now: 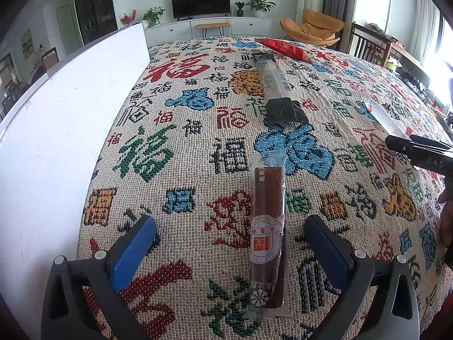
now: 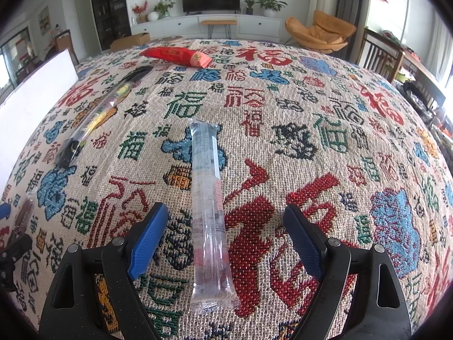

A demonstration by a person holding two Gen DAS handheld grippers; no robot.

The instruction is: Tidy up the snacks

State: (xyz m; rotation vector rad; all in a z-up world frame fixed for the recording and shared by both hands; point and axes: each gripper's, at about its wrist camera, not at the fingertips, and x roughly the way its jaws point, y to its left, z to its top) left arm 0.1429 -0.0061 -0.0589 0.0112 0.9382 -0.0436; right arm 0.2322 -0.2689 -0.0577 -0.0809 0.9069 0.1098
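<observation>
A brown snack stick (image 1: 267, 235) in a clear wrapper lies on the patterned tablecloth (image 1: 184, 153), between the jaws of my left gripper (image 1: 230, 243). That gripper is open and its blue pads (image 1: 133, 252) stand apart from the wrapper. A clear tube-shaped packet (image 2: 208, 212) lies lengthwise between the jaws of my right gripper (image 2: 226, 226), which is open too, with neither pad touching it. Farther back lie a long black-ended packet (image 1: 273, 85) and a red packet (image 1: 283, 48). The right wrist view shows both again: the black-ended packet (image 2: 96, 116) and the red packet (image 2: 175, 55).
A white box wall (image 1: 56, 141) runs along the table's left side; it shows as the white box (image 2: 36, 85) in the right wrist view. The right gripper's body (image 1: 419, 153) enters at the right edge. Chairs, a TV cabinet and plants stand beyond the table.
</observation>
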